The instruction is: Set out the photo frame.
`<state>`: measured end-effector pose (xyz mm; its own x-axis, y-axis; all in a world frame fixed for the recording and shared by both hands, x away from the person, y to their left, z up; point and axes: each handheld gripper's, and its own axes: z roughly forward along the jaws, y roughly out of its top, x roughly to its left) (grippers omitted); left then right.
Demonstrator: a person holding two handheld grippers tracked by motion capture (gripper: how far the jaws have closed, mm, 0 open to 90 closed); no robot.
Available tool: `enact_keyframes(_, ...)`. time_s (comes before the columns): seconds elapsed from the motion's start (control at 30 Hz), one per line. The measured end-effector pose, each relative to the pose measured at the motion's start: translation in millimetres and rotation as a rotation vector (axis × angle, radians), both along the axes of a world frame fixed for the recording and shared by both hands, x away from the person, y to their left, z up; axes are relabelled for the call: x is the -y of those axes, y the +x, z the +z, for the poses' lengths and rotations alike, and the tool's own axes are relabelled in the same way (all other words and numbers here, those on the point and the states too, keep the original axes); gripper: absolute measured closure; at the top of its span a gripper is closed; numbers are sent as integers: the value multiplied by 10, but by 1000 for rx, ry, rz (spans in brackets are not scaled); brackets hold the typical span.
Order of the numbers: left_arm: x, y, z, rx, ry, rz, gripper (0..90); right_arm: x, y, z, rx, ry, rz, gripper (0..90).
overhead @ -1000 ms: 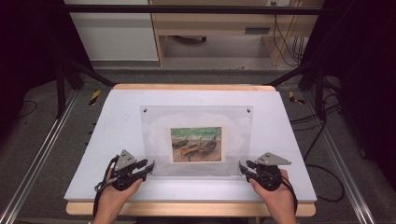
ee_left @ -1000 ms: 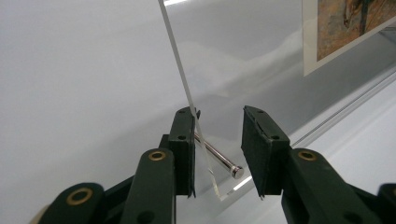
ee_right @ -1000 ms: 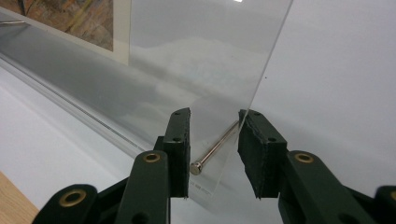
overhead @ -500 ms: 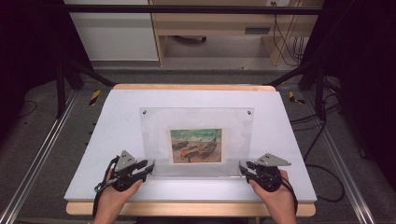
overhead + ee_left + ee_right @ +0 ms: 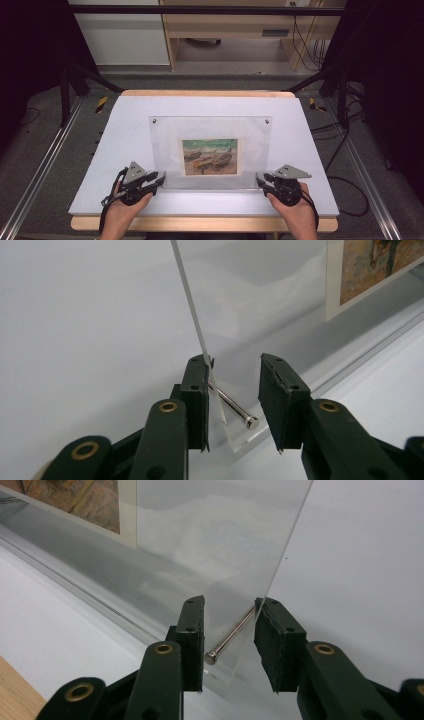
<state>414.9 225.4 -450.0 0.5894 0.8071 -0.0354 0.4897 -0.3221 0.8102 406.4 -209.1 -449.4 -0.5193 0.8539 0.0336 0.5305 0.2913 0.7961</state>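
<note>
A clear acrylic picture frame (image 5: 210,130) with a small boat painting (image 5: 210,156) stands tilted on the white table top (image 5: 125,130). My left gripper (image 5: 161,177) is at its lower left corner, my right gripper (image 5: 260,179) at its lower right corner. In the left gripper view the gripper (image 5: 234,360) brackets a metal support pin (image 5: 232,407) end to end, one pad against the clear panel (image 5: 250,290), the other at the pin's head. The right gripper (image 5: 230,601) holds the other pin (image 5: 232,635) the same way, through the panel (image 5: 210,540).
The white top lies on a wooden board whose front edge (image 5: 200,223) runs just behind my hands. Metal rails (image 5: 40,170) flank the table on both sides. Cables (image 5: 340,145) lie on the floor at the right, and a wooden desk (image 5: 225,30) stands behind.
</note>
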Motion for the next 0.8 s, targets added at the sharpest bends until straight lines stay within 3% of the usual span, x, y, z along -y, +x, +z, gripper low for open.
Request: enact_keyframes(0.8, 8, -65, -20, -14, 25, -18, 638, -8, -77, -39, -31, -27, 12, 666)
